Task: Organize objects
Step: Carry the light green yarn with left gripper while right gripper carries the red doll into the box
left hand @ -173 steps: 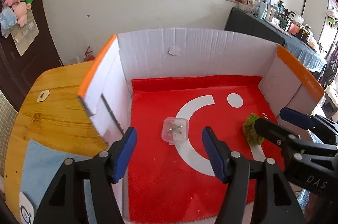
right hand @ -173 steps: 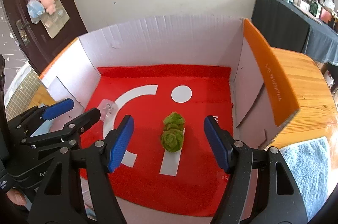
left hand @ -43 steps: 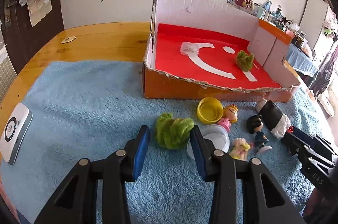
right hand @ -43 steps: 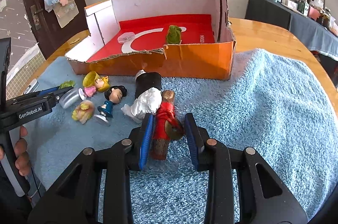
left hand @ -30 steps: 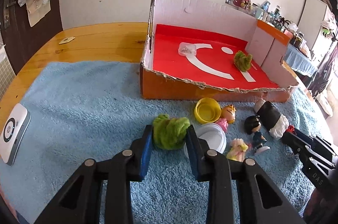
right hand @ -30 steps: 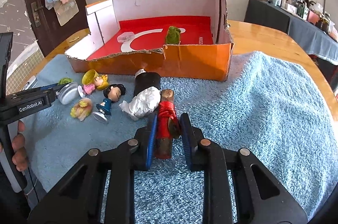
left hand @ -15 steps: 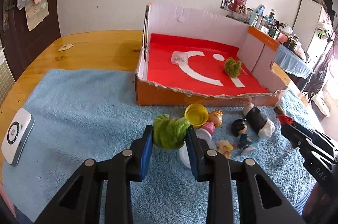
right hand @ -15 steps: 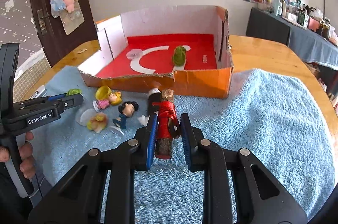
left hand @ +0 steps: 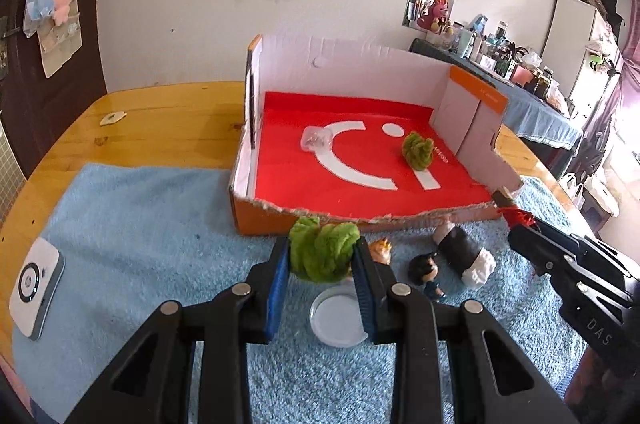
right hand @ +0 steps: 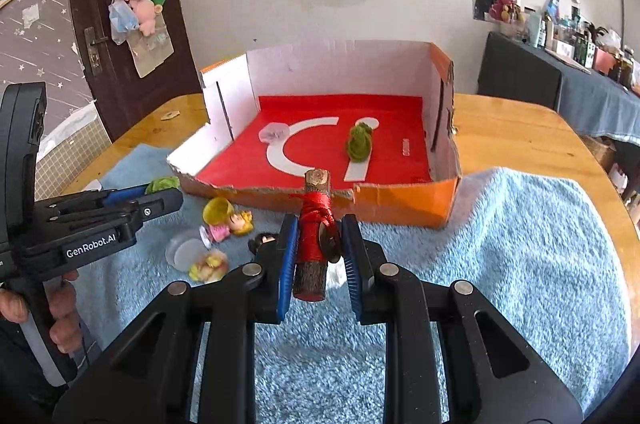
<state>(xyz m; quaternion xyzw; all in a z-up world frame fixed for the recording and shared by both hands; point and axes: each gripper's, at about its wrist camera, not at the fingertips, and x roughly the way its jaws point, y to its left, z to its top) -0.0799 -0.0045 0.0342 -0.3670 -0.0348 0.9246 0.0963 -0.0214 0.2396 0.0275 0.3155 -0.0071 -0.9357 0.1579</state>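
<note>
My left gripper (left hand: 320,256) is shut on a green fuzzy plant (left hand: 322,250) and holds it above the blue towel (left hand: 140,224), just short of the box's front wall. My right gripper (right hand: 318,236) is shut on a wooden stick wrapped in red cord (right hand: 316,224), lifted above the towel (right hand: 500,244). The cardboard box with a red floor (left hand: 360,175) holds a second green plant (left hand: 418,149) and a clear plastic case (left hand: 316,137). The box also shows in the right wrist view (right hand: 400,207). Small dolls (left hand: 426,270) and a clear lid (left hand: 338,312) lie on the towel.
A white round-dial device (left hand: 34,282) lies at the towel's left edge. A yellow cup and doll (right hand: 226,216) lie before the box. A black-and-white roll figure (left hand: 464,256) lies to the right. The wooden table (right hand: 520,135) extends around the box.
Both grippers have risen from the towel with their objects and moved toward the box. Earlier, each closed on its object where it lay on the towel.
</note>
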